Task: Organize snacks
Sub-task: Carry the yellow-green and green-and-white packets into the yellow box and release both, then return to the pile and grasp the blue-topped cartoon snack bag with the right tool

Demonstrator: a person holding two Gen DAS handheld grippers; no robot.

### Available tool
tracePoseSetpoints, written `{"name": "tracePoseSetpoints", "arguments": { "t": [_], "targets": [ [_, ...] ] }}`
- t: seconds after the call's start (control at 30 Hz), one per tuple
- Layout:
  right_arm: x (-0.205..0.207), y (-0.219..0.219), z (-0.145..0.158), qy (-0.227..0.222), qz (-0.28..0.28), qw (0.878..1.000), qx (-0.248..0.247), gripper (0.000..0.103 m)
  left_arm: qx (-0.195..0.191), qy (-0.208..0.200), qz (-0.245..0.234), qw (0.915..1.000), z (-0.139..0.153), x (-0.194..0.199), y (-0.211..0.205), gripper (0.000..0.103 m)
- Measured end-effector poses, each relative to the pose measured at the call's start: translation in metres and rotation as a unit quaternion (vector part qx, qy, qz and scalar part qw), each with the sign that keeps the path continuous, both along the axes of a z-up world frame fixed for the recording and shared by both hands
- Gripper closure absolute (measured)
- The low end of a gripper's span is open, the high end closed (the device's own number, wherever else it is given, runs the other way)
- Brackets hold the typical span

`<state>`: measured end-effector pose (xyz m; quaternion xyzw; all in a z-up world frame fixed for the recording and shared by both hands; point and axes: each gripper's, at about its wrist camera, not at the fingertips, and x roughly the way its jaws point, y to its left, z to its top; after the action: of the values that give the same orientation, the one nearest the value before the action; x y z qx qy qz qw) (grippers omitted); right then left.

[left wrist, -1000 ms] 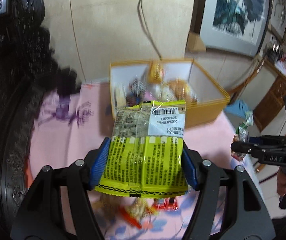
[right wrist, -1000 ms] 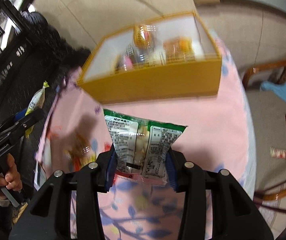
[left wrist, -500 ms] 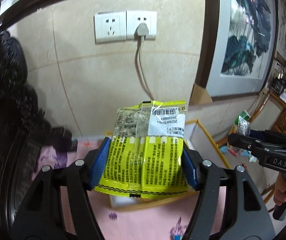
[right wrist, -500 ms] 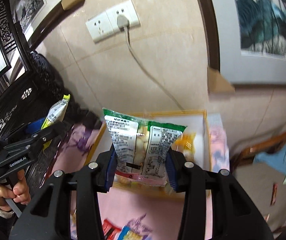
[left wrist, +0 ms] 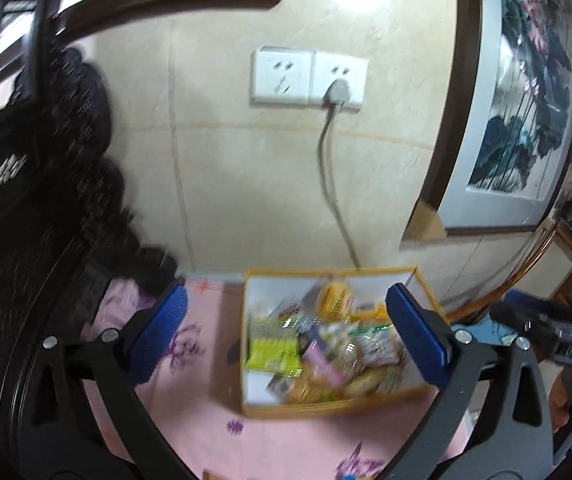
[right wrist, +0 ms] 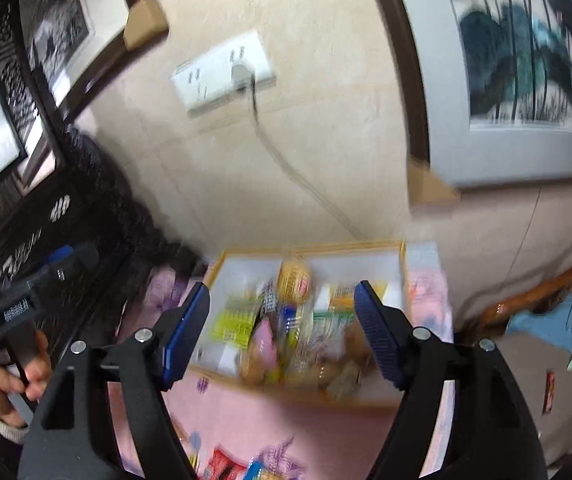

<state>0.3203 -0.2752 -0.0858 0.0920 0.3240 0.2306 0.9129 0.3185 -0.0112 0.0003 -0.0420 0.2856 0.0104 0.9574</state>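
Observation:
A yellow-walled box (left wrist: 338,406) full of several snack packets stands on the pink cloth; it also shows in the right wrist view (right wrist: 241,380). A yellow-green packet (left wrist: 273,354) lies at its left side, and a green-topped packet (left wrist: 378,344) at its right. My left gripper (left wrist: 292,344) is open and empty, above and in front of the box. My right gripper (right wrist: 281,336) is open and empty, also in front of the box. Each gripper shows at the edge of the other's view.
The pink flowered tablecloth (left wrist: 205,432) covers the table. Loose packets (right wrist: 225,464) lie on the cloth near me. A dark carved cabinet (left wrist: 25,280) stands at left. A wall socket with a cable (left wrist: 338,92) is behind the box. Wooden chair parts (right wrist: 526,304) are at right.
Both grippers have opened and let go of their packets, the yellow-green one and the green-topped one, which now lie in the box. Both cameras have tilted down towards the box.

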Motion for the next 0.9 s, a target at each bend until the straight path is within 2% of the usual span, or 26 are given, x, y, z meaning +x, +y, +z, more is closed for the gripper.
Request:
{"name": "tracePoseSetpoints", "arguments": {
  "t": [0.17, 0.23, 0.33, 0.4, 0.43, 0.5, 0.57, 0.73, 0.8, 0.9],
  "targets": [
    [-0.040, 0.014, -0.069, 0.078, 0.016, 0.997, -0.017, 0.028, -0.010, 0.043, 0.016, 0.9989, -0.039, -0.046, 0.018, 0.002],
    [-0.058, 0.023, -0.092, 0.095, 0.057, 0.994, -0.017, 0.028, -0.016, 0.054, 0.019, 0.9982, -0.052, -0.064, 0.025, 0.002],
    [-0.090, 0.041, -0.123, 0.090, 0.156, 0.983, -0.033, 0.028, -0.019, 0.070, 0.019, 0.9972, -0.072, -0.092, 0.035, 0.002],
    [-0.111, 0.054, -0.145, 0.060, 0.220, 0.970, -0.089, 0.028, -0.013, 0.093, 0.019, 0.9954, -0.088, -0.113, 0.040, 0.002],
    [-0.116, 0.058, -0.153, 0.049, 0.235, 0.964, -0.116, 0.028, -0.011, 0.101, 0.021, 0.9946, -0.094, -0.121, 0.043, 0.002],
    [-0.124, 0.069, -0.175, 0.036, 0.275, 0.943, -0.182, 0.028, -0.009, 0.118, 0.025, 0.9926, -0.106, -0.137, 0.048, 0.002],
    [-0.122, 0.075, -0.188, 0.030, 0.299, 0.931, -0.209, 0.028, -0.009, 0.131, 0.034, 0.9908, -0.114, -0.149, 0.052, 0.002],
    [-0.101, 0.085, -0.205, 0.009, 0.337, 0.909, -0.246, 0.028, -0.020, 0.151, 0.047, 0.9871, -0.127, -0.172, 0.057, 0.002],
    [-0.097, 0.088, -0.208, 0.001, 0.353, 0.900, -0.255, 0.028, -0.008, 0.159, 0.052, 0.9859, -0.131, -0.180, 0.057, 0.002],
    [-0.092, 0.096, -0.217, -0.011, 0.388, 0.877, -0.284, 0.028, 0.010, 0.167, 0.059, 0.9842, -0.133, -0.186, 0.059, 0.002]
  ]
}}
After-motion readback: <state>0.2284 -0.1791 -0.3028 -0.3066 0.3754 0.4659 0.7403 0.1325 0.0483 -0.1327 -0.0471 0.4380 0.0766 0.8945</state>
